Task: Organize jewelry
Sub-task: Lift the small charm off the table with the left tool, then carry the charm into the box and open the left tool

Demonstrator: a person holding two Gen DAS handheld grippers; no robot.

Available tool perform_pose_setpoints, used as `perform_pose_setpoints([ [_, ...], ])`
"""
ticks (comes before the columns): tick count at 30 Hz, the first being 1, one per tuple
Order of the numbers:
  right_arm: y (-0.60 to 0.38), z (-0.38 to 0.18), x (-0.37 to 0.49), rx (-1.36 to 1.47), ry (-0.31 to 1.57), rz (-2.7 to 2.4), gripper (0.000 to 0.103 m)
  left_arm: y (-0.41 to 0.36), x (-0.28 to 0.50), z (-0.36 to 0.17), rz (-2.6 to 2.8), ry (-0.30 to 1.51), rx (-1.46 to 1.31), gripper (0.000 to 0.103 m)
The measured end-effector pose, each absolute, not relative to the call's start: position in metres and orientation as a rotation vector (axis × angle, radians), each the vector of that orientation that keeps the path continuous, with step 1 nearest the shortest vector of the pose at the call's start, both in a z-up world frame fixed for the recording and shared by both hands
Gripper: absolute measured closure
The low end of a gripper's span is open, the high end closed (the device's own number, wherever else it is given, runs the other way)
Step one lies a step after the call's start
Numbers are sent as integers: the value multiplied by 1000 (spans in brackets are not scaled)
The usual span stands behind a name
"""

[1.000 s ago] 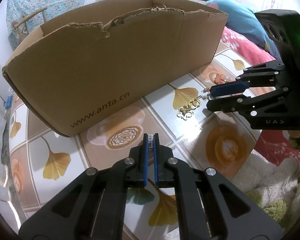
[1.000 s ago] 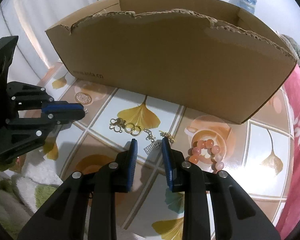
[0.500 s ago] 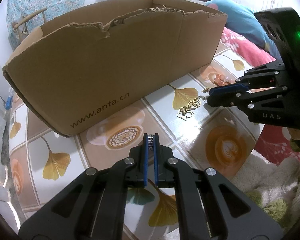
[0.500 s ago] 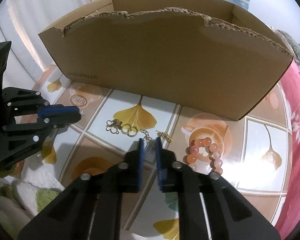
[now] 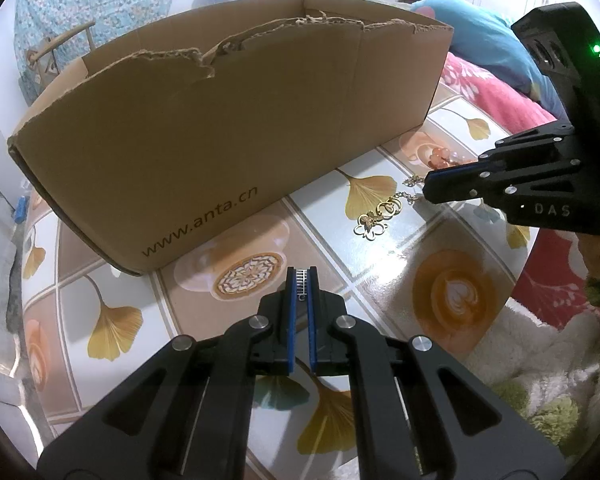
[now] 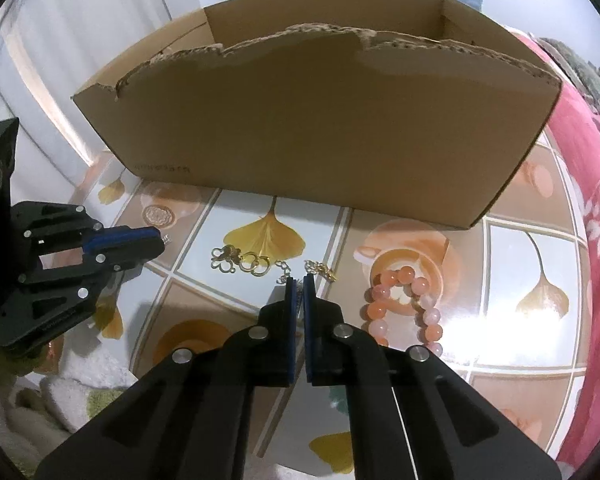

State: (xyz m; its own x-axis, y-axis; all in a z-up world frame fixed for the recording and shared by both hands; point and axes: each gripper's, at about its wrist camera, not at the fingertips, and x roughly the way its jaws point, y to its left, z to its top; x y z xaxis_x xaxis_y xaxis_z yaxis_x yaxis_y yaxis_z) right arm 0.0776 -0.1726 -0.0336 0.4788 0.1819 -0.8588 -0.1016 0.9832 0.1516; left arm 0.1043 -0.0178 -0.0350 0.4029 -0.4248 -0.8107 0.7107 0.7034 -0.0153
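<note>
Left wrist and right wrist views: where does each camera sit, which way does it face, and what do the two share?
Left wrist: on the left gripper, angled down at the table; its fingers pinch a small silver earring; the right gripper enters from the right.
Right wrist: on the right gripper, angled down, jaws closed on a small silver piece; the left gripper shows at left.
Shared: cardboard box, gold chain, pink bead bracelet.
</note>
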Motion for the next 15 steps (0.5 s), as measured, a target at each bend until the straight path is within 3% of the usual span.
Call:
perform_pose_setpoints([
  [15,-195,11,50,114,944,182,100,-8,94,-4,-718,828,325,99],
])
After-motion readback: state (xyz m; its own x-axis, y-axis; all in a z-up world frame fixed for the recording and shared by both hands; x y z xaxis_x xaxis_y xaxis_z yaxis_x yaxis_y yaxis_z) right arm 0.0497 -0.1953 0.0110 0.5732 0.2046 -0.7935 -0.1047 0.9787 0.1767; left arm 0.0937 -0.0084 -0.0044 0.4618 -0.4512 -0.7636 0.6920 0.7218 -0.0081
